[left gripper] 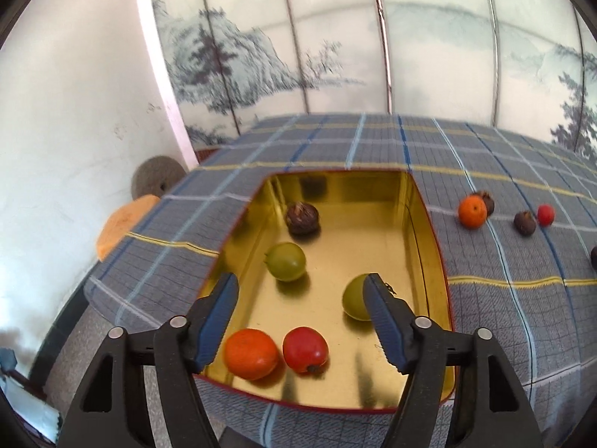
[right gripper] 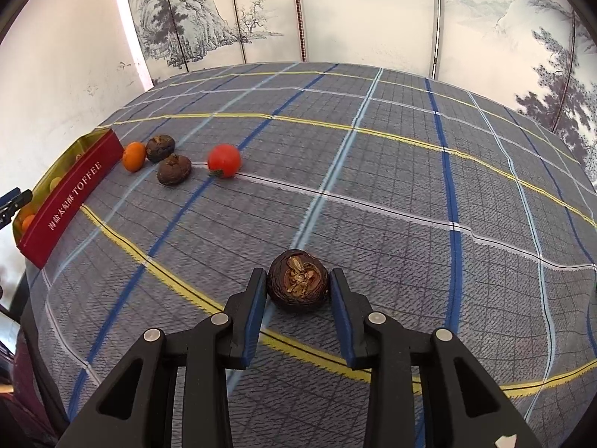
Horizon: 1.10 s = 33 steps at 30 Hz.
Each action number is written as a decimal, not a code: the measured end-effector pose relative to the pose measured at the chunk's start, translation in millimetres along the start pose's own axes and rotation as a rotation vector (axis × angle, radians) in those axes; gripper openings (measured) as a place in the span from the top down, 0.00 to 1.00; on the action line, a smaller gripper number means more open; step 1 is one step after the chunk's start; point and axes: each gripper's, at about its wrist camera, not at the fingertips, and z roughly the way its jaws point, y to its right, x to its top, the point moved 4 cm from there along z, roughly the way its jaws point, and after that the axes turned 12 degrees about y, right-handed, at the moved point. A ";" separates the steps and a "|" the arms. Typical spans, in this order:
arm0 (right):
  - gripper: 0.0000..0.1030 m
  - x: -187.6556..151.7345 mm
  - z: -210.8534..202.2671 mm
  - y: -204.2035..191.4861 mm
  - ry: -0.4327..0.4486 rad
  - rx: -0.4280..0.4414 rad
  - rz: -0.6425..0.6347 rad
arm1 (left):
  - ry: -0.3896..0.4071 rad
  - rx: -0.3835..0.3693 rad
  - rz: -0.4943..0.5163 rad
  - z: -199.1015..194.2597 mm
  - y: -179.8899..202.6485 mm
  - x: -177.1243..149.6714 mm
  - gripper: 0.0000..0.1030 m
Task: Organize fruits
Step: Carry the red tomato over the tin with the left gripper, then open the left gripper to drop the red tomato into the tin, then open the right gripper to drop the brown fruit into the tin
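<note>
My left gripper point(left gripper: 301, 282) hangs open over a gold tin point(left gripper: 429, 224) with nothing between its pads. In the tin lie a dark brown fruit point(left gripper: 302, 217), a green fruit point(left gripper: 285, 267), an orange one point(left gripper: 250, 352) and a red one point(left gripper: 305, 349). A second green fruit point(left gripper: 354, 298) is partly hidden behind the right finger. My right gripper point(right gripper: 297, 278) is shut on a dark brown fruit point(right gripper: 298, 285) that rests on the plaid cloth. The tin's red side point(right gripper: 71, 201) shows at the far left of the right wrist view.
Loose on the cloth near the tin are an orange fruit point(right gripper: 134, 156), two dark fruits point(right gripper: 160, 147) point(right gripper: 173, 169) and a red fruit point(right gripper: 224, 160). A painted folding screen point(left gripper: 335, 37) stands behind the table. An orange cushion point(left gripper: 123, 220) sits past the table's left edge.
</note>
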 end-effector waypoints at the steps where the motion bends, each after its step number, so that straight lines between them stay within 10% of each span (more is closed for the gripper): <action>1: 0.69 2.0 -2.0 -2.5 0.006 0.006 0.004 | 0.024 0.018 -0.014 -7.0 -3.5 -0.9 0.28; 13: 0.69 72.1 -9.5 -140.6 0.080 0.321 -0.102 | 0.075 0.200 -0.299 -54.9 -70.5 -70.4 0.26; 20: 0.69 100.6 36.5 -248.2 0.024 0.527 -0.160 | 0.053 0.288 -0.260 -56.5 -86.5 -111.3 0.25; 33: 0.67 96.5 122.6 -340.3 -0.128 0.535 -0.246 | 0.022 0.266 -0.294 -50.6 -98.7 -122.6 0.12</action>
